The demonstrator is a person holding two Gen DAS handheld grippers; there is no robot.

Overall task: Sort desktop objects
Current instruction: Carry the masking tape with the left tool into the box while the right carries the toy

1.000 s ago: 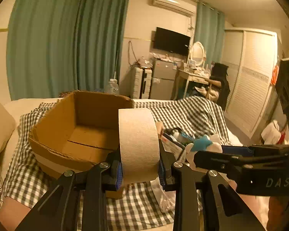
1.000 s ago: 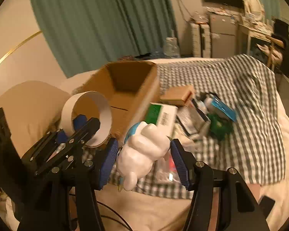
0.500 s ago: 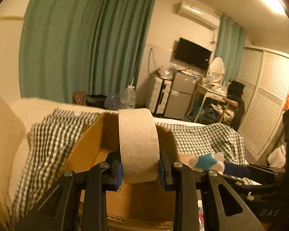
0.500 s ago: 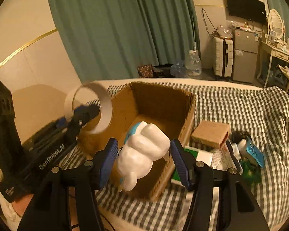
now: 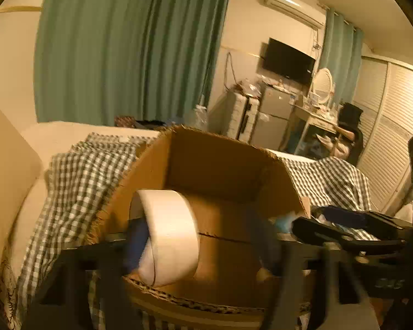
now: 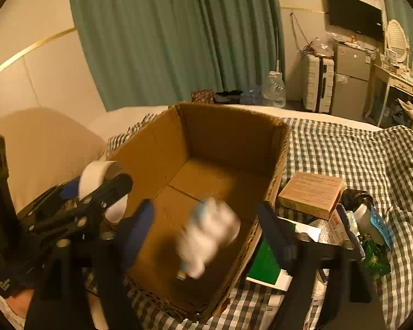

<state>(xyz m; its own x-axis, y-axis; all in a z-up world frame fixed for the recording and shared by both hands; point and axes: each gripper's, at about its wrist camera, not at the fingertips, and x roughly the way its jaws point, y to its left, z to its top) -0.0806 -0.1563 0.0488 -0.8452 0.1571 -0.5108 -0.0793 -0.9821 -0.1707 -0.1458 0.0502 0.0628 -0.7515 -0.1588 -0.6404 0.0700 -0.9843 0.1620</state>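
Note:
An open cardboard box (image 5: 214, 165) (image 6: 228, 137) stands on the checked bedspread. My left gripper (image 5: 201, 242) is open over the box; the beige tape roll (image 5: 168, 236) leans against its left pad, tilted and blurred, and also shows in the right wrist view (image 6: 96, 176). My right gripper (image 6: 206, 225) is open over the box. The white and blue toy figure (image 6: 206, 231) is blurred between the spread fingers, free of both pads, above the box floor.
Right of the box lie a tan box (image 6: 311, 195), a green and white box (image 6: 264, 264), a blue-capped bottle (image 6: 371, 220) and other small items. A pillow (image 6: 41, 148) lies left of the box. The right gripper (image 5: 349, 231) shows in the left wrist view.
Both grippers moved over the box and opened. The tape roll has tipped out of the left grip. The toy has left the right grip and is falling into the box.

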